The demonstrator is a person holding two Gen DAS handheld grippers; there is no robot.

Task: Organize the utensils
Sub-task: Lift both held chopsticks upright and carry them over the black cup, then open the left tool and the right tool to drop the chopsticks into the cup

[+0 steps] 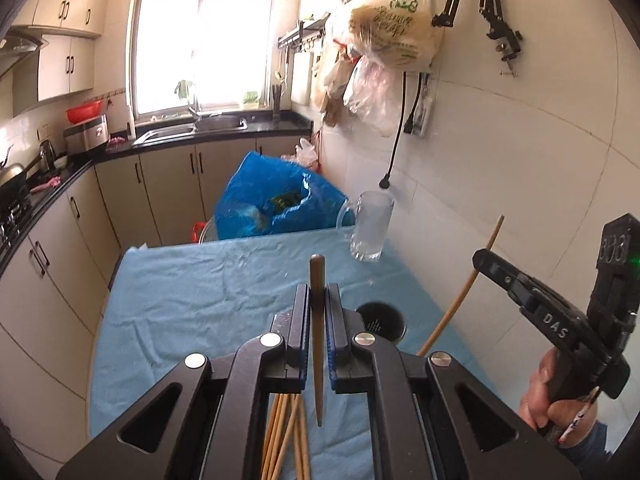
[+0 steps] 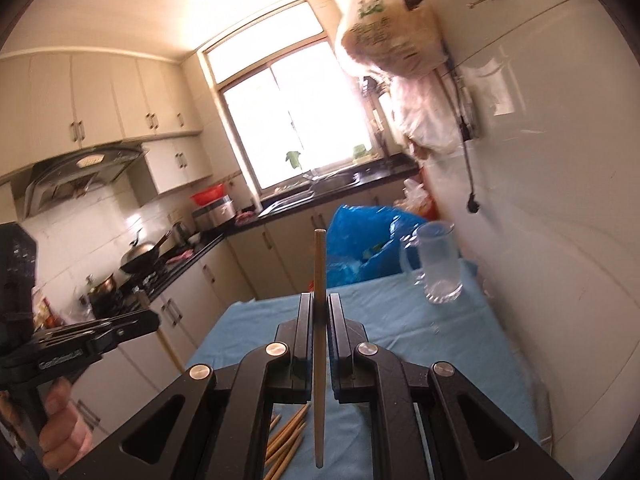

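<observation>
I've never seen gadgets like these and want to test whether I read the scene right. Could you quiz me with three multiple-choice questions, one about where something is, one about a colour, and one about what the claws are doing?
1. Where does the clear glass mug stand?
A. on the far right part of the table, near the wall
B. in the sink
C. on the stove

2. What colour is the cloth on the table?
A. red
B. light blue
C. white

3. What is each claw doing?
A. both gape open
B. each is shut on one chopstick
C. only one holds anything

Answers:
1. A: the glass mug stands on the table's far right part beside the tiled wall.
2. B: the cloth is light blue.
3. B: the left claw pinches a dark chopstick, and the right claw pinches a pale chopstick.
</observation>
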